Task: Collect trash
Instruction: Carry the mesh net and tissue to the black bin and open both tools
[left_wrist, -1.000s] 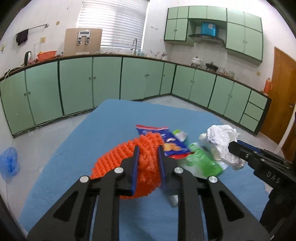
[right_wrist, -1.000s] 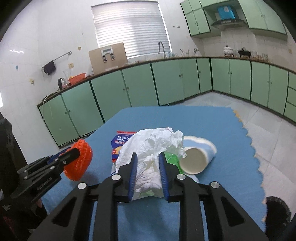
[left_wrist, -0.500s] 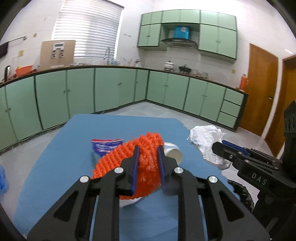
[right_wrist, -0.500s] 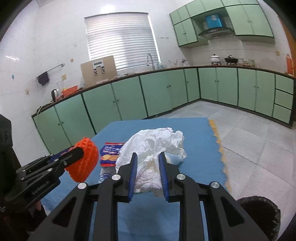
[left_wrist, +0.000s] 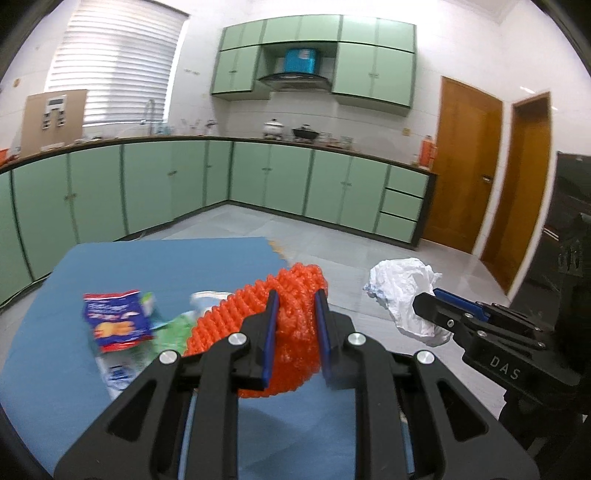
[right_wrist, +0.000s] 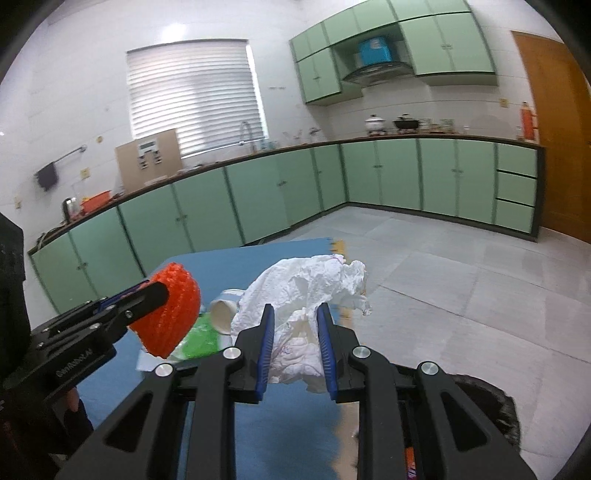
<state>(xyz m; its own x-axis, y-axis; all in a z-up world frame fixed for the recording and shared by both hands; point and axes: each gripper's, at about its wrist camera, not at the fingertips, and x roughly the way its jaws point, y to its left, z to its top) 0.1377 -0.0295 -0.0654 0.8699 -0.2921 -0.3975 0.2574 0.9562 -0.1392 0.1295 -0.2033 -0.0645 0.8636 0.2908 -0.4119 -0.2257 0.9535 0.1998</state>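
Observation:
My left gripper (left_wrist: 294, 301) is shut on an orange foam net (left_wrist: 295, 332), held above the blue table (left_wrist: 166, 266); the net (right_wrist: 168, 314) also shows at the left of the right wrist view. My right gripper (right_wrist: 294, 314) is shut on a crumpled white paper wad (right_wrist: 306, 295), which hangs past the table's right edge; the same wad (left_wrist: 402, 291) is seen from the left wrist. On the table lie a blue snack wrapper (left_wrist: 116, 317), a green wrapper (right_wrist: 199, 338) and a tipped white paper cup (right_wrist: 225, 314).
A dark trash bin (right_wrist: 491, 406) stands on the tiled floor (right_wrist: 443, 277) below my right gripper, off the table's right edge. Green cabinets (left_wrist: 295, 181) line the far walls. Brown doors (left_wrist: 465, 162) are at the right.
Both grippers have swung to the right with their loads, away from the wrappers and cup. The paper wad now hangs beyond the table's edge, and the bin shows larger below.

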